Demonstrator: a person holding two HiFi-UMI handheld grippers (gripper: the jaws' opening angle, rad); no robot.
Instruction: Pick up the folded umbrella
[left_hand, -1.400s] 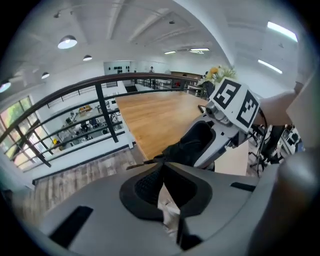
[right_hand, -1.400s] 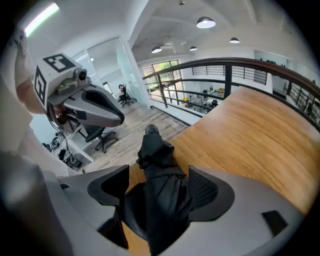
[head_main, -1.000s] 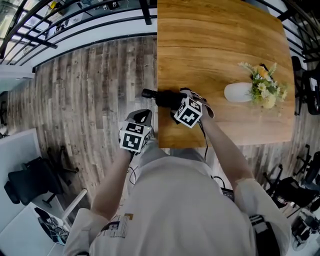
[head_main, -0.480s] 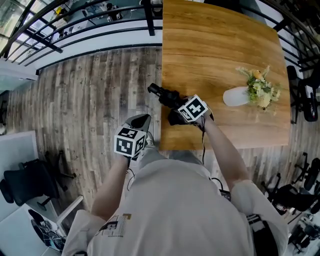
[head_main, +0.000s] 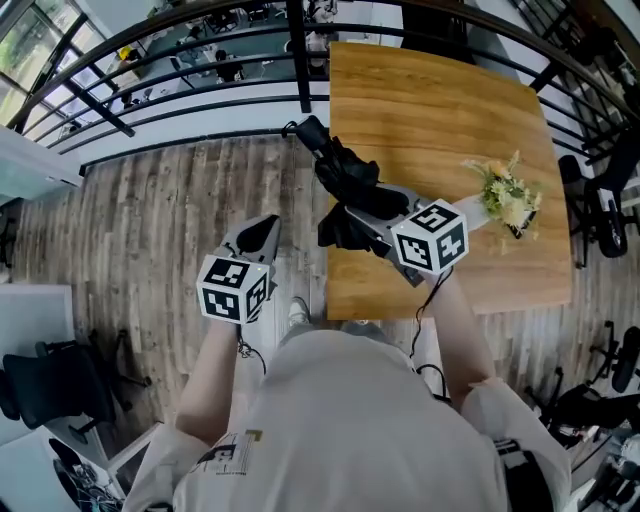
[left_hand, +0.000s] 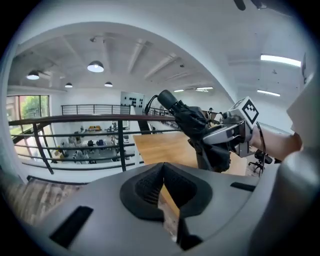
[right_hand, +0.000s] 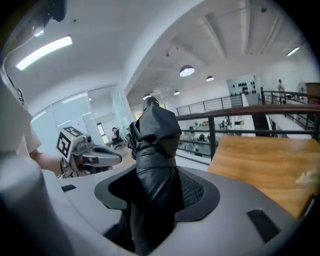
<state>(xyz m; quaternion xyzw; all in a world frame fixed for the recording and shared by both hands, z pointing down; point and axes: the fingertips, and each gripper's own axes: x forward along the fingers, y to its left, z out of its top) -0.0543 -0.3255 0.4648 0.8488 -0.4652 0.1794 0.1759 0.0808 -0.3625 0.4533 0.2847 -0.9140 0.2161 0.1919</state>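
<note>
The folded black umbrella (head_main: 345, 180) hangs in the air over the near left part of the wooden table (head_main: 430, 100), its handle end pointing to the far left. My right gripper (head_main: 355, 215) is shut on its bunched fabric. In the right gripper view the umbrella (right_hand: 155, 150) fills the gap between the pads and rises up and away. My left gripper (head_main: 265, 230) floats over the plank floor, left of the table, shut with nothing in it. The left gripper view shows its pads (left_hand: 150, 182) meeting at the tip and the umbrella (left_hand: 192, 122) held up at the right.
A white vase of flowers (head_main: 505, 195) lies on its side on the table's right part. A black railing (head_main: 200, 60) runs along the far side, with a lower hall beyond it. Dark chairs (head_main: 45, 385) stand at the near left, more gear at the right edge.
My right gripper closed on the umbrella and lifted it off the table, tilting it toward the far left. The left gripper rose too, still beside the table.
</note>
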